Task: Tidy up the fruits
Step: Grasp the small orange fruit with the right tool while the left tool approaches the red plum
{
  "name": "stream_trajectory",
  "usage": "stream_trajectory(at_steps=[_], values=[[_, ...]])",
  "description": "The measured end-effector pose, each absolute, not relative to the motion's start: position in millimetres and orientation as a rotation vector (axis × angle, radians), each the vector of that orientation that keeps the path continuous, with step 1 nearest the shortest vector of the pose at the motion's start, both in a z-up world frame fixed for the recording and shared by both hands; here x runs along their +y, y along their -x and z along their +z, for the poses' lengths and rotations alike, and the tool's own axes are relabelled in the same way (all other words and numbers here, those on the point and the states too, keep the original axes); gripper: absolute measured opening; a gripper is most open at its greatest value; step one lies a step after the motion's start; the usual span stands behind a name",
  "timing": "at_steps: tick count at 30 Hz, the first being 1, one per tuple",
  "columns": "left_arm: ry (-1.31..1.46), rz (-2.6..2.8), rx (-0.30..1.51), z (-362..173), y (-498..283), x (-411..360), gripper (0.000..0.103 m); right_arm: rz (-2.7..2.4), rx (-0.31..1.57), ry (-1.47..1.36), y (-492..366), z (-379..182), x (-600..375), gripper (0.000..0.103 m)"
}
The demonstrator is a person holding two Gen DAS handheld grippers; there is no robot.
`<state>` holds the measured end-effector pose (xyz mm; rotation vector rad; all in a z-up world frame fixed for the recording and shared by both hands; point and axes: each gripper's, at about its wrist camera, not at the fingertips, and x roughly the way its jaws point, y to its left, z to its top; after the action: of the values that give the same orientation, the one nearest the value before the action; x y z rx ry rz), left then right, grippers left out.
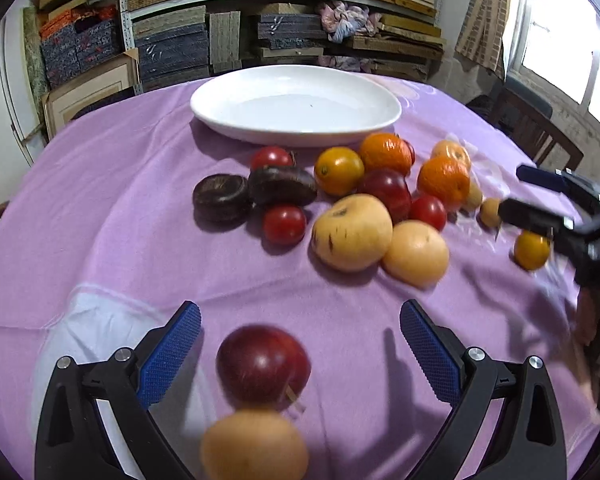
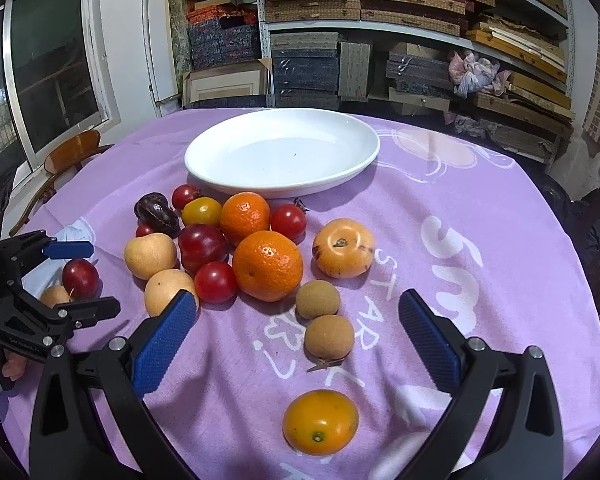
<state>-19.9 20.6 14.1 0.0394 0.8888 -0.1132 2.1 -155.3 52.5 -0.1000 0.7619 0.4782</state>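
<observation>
Holding both grippers wide open, we see the left gripper (image 1: 300, 344) around a dark red plum (image 1: 263, 364) and the right gripper (image 2: 298, 320) with an orange tomato (image 2: 320, 422) at 6 o'clock, the white plate (image 2: 220, 176) at 12 o'clock.

I see a lilac cloth (image 2: 440, 208) with white lettering and pale pink shapes spread over the worktop, and a plain white plate (image 2: 282, 152) on it. The fruit runs bright orange mandarins (image 2: 267, 266), glossy red tomatoes (image 2: 215, 282), a deep crimson plum (image 1: 263, 364), tan-yellow pears (image 1: 352, 232) flecked dark brown, dull brown longans (image 2: 317, 299) and near-black chestnut-like pieces (image 1: 220, 197). My left gripper (image 1: 300, 354) is black with blue cross-hatched pads (image 1: 172, 354).
</observation>
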Motion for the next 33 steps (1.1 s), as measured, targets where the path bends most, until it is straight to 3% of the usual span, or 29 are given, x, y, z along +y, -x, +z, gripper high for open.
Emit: stream_trajectory(at_steps=[19, 27, 29, 31, 33], values=[[-0.001, -0.079, 0.897, 11, 28, 38, 0.1, 0.487, 0.782, 0.003, -6, 56, -169, 0.099], [0.046, -0.07, 0.885, 11, 32, 45, 0.1, 0.546, 0.844, 0.193, 23, 39, -158, 0.099], [0.061, -0.085, 0.901, 9, 31, 46, 0.1, 0.534, 0.859, 0.201, 29, 35, -165, 0.096], [0.059, -0.089, 0.904, 7, 30, 46, 0.1, 0.528, 0.889, 0.212, 31, 29, -172, 0.077], [0.054, -0.092, 0.904, 7, 31, 44, 0.1, 0.525, 0.927, 0.214, 28, 22, -178, 0.067]])
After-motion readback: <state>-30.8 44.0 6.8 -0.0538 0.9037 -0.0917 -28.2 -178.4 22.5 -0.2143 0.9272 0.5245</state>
